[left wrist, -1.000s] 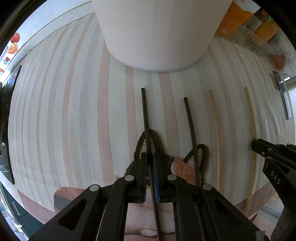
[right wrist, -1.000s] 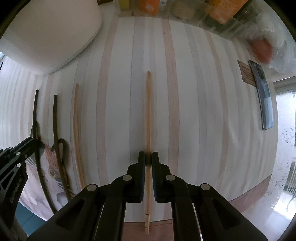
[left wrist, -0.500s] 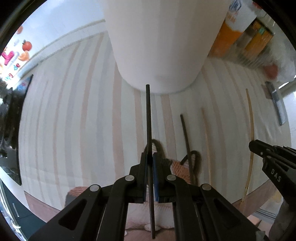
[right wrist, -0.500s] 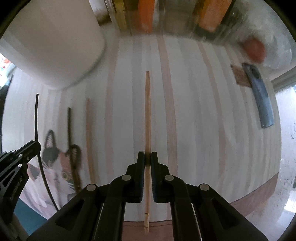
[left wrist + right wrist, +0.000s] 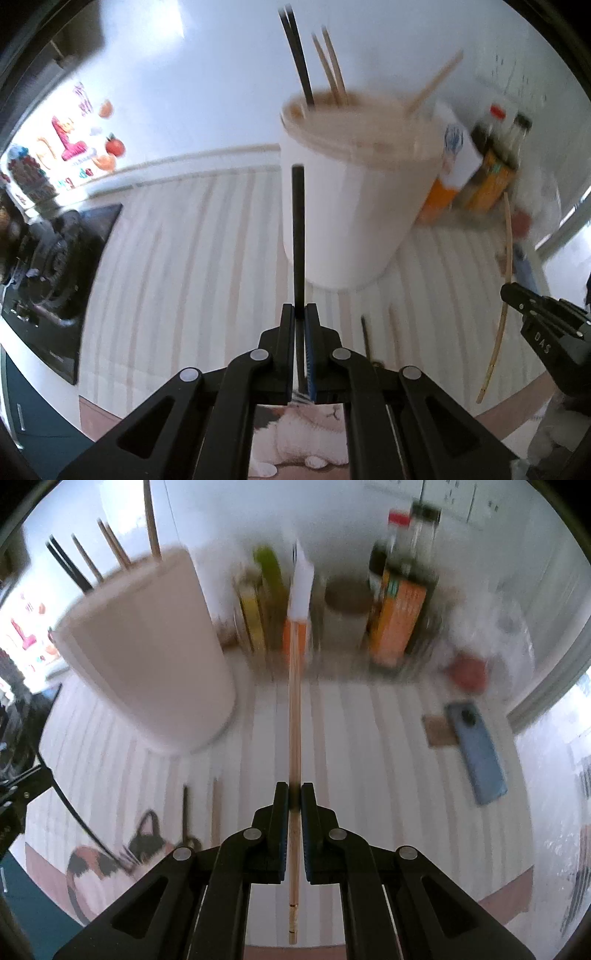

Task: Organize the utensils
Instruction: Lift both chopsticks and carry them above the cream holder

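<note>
My left gripper [image 5: 300, 312] is shut on a black chopstick [image 5: 297, 236], lifted off the striped cloth and pointing at the white utensil holder [image 5: 351, 218]. Black and wooden chopsticks [image 5: 325, 66] stand in the holder. My right gripper [image 5: 291, 794] is shut on a wooden chopstick [image 5: 294, 709], also raised. That wooden chopstick [image 5: 504, 280] shows at the right of the left wrist view, beside the right gripper [image 5: 517, 295]. One black chopstick [image 5: 184, 808] and one wooden chopstick [image 5: 215, 808] still lie on the cloth. The holder [image 5: 147, 653] stands at the left in the right wrist view.
Bottles, boxes and jars [image 5: 391, 602] line the wall behind the holder. A blue phone [image 5: 476, 753] and a small brown card [image 5: 439, 731] lie on the cloth at the right. A cat picture [image 5: 110, 860] is printed at the near edge. A stove [image 5: 55, 266] sits at the left.
Both grippers have risen off the cloth with their chopsticks and tilted up, so the holder's rim and the back wall have come into view. The two other chopsticks stayed on the cloth.
</note>
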### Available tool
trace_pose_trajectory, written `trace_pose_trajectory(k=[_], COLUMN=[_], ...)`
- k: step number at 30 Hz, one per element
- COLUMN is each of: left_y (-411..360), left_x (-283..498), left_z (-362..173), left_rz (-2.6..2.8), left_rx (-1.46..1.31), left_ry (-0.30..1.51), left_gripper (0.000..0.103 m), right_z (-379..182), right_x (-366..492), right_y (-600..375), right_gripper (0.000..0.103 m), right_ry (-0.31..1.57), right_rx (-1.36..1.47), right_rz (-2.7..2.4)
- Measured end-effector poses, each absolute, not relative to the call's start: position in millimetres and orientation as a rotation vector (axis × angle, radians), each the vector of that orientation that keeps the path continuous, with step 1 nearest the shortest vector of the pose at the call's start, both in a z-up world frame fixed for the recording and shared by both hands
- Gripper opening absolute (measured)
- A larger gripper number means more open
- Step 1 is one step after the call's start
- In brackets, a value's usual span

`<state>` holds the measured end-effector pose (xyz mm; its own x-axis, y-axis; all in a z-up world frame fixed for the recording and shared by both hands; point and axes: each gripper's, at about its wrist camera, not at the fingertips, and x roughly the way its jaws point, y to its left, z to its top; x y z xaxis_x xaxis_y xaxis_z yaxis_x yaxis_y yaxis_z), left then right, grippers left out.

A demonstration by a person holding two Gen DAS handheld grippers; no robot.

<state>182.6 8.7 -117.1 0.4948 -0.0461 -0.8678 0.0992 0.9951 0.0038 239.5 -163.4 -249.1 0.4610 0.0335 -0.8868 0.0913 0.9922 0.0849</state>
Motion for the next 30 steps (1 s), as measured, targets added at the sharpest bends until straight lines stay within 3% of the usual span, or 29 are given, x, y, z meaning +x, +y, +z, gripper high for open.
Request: trace_pose_trajectory(k=[12, 30], left_y=[36, 34], left_x=[190, 198], left_z=[-31, 90], left_rz=[-0.068, -0.213], left_rx=[-0.014, -0.086], left_ry=[0.837, 0.659], left_gripper=[0.002, 0.002], right_z=[-155, -59], right_x=[253, 299], right_y=[-171, -155], right_gripper=[0.007, 0.007], right_ry=[0.872, 0.719], right_rx=[0.173, 0.313], right_rz=[0.030, 0.190])
